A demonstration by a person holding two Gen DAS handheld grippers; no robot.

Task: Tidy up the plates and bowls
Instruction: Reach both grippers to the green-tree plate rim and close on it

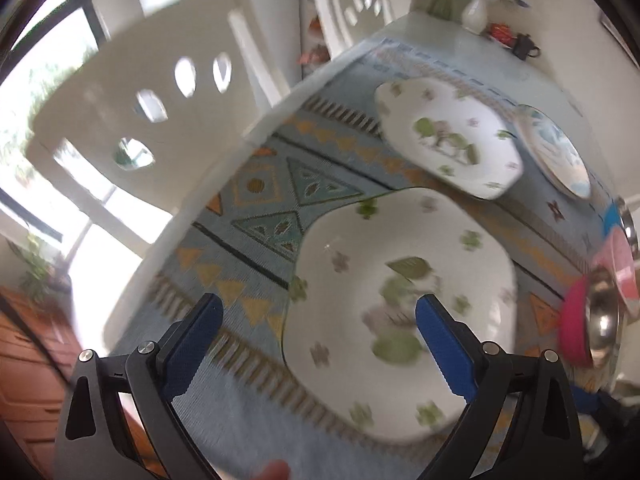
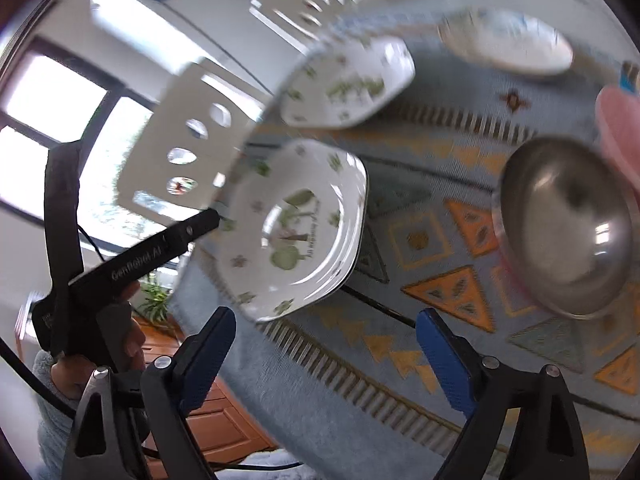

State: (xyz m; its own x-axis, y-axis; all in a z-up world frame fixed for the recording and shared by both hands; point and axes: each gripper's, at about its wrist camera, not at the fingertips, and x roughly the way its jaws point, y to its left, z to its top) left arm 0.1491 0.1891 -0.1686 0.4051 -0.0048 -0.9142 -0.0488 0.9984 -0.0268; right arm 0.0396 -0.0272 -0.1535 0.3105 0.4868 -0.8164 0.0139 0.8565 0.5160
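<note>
The near floral plate (image 1: 400,300) is seen on the worktop (image 1: 248,412) directly ahead of the left gripper (image 1: 318,354), jaws wide open and empty, one side over its rim; the right gripper (image 2: 326,360), likewise open and empty, is farther off, approx. betw. plate and steel bowl (image 2: 568,224).

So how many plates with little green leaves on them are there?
2. The near leafy plate lies just ahead of the left gripper; the far leafy plate sits behind it on the patterned cloth. More may be hidden out of view.
</note>
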